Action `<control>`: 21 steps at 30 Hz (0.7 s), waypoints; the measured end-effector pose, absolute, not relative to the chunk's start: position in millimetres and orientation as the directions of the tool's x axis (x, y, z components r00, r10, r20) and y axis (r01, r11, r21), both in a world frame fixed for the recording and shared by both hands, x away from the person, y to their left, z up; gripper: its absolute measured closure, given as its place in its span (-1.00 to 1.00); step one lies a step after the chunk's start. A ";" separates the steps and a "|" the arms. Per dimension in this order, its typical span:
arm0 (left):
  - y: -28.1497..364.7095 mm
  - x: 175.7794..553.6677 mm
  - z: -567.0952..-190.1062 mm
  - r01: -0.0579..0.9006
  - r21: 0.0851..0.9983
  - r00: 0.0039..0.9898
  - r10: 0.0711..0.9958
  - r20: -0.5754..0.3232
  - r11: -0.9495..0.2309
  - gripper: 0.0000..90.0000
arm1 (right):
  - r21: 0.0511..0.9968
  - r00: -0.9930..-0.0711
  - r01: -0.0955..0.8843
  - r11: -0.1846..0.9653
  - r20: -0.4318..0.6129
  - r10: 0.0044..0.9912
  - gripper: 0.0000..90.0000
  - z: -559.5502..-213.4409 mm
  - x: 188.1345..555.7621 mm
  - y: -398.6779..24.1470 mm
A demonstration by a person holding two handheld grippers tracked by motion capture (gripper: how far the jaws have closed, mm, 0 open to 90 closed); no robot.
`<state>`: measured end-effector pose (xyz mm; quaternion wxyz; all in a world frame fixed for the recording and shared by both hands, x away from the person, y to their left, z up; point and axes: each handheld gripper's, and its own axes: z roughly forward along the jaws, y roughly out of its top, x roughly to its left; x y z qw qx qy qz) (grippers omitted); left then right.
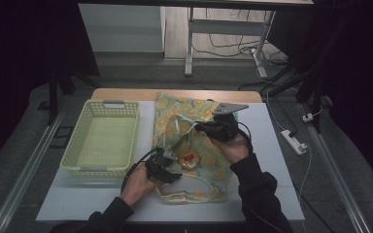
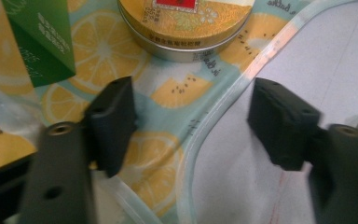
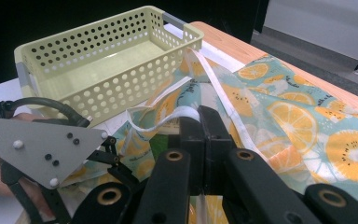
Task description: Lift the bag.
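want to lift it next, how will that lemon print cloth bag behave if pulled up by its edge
The lemon print bag will probably sag and fold, since it lies limp and creased. The round tin resting on it may slide or tip off. Its thin trim looks easy to pinch.

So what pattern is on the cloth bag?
Orange and lemon slices on pale blue-green cloth bag, clearest in the right gripper view.

High overhead view; two close views; shared lemon-print bag [image 1: 209,160]

Pale yellow perforated basket [image 1: 101,138] (grey handles) left on the white table [image 1: 277,160], white power strip [image 1: 294,141] on floor
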<state>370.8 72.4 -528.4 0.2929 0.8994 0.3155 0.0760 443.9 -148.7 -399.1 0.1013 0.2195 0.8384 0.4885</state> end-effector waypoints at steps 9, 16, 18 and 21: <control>73.9 374.8 -525.6 0.550 0.566 0.774 0.630 -0.067 -0.615 0.56 | 0.865 -0.882 0.271 0.423 0.046 0.469 0.99 -398.9 444.0 -149.0; 73.7 375.9 -526.1 0.564 0.570 0.771 0.629 -0.104 -0.597 0.99 | 0.865 -0.883 0.268 0.425 0.044 0.468 0.99 -398.6 443.6 -148.6; 73.6 376.1 -525.7 0.582 0.565 0.758 0.642 -0.115 -0.585 0.99 | 0.865 -0.882 0.269 0.424 0.045 0.469 0.99 -398.7 443.8 -148.9; 73.0 375.7 -524.7 0.589 0.563 0.751 0.650 -0.117 -0.579 0.99 | 0.865 -0.882 0.268 0.423 0.044 0.469 0.99 -398.3 444.0 -149.4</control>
